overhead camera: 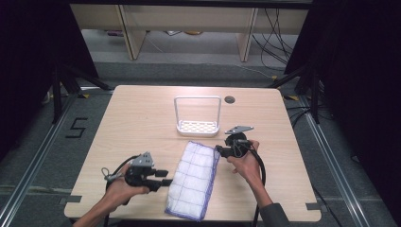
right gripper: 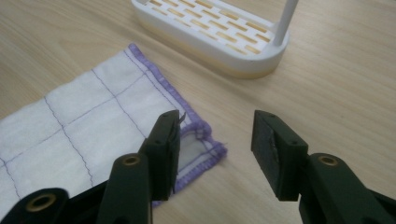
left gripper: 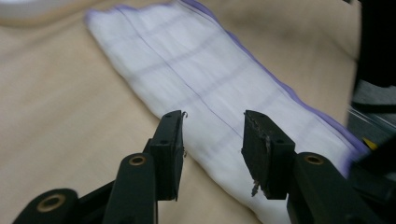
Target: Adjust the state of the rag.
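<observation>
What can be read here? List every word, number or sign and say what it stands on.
"5": a dark mark on the grey floor, left of the table.
The cloth bears purple grid lines and no writing.
The white rack shows slots and no label.
The left gripper and right gripper carry no readable marking.

Lab: tripods, floor cables
</observation>
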Action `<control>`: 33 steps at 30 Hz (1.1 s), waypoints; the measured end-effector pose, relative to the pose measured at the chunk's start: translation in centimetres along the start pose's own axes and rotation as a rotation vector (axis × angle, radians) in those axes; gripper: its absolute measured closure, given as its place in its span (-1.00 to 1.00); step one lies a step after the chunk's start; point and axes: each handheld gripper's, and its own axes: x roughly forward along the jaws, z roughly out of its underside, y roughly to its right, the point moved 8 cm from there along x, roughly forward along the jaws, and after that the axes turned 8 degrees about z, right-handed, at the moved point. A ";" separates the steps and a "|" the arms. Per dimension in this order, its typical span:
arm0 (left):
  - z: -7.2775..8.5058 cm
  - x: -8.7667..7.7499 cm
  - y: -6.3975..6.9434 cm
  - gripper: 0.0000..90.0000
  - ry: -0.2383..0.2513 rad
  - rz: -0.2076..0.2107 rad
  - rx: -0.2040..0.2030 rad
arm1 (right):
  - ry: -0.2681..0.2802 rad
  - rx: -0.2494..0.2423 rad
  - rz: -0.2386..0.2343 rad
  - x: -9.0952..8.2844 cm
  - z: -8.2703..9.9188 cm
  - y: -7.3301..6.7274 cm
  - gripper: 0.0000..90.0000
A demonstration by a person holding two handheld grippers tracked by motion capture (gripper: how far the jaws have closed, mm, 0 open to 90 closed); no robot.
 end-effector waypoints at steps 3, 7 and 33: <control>-1.6 0.8 -2.1 0.27 0.003 -0.037 -0.017 | -0.005 -0.013 0.010 0.7 -0.2 -0.5 0.12; -3.4 2.1 -4.3 0.25 -0.013 -0.065 -0.018 | -0.029 0.018 0.014 1.6 -0.3 -1.1 0.08; -5.9 7.4 -8.5 0.14 -0.076 -0.070 -0.104 | -0.137 0.035 0.026 3.3 1.4 -0.3 0.24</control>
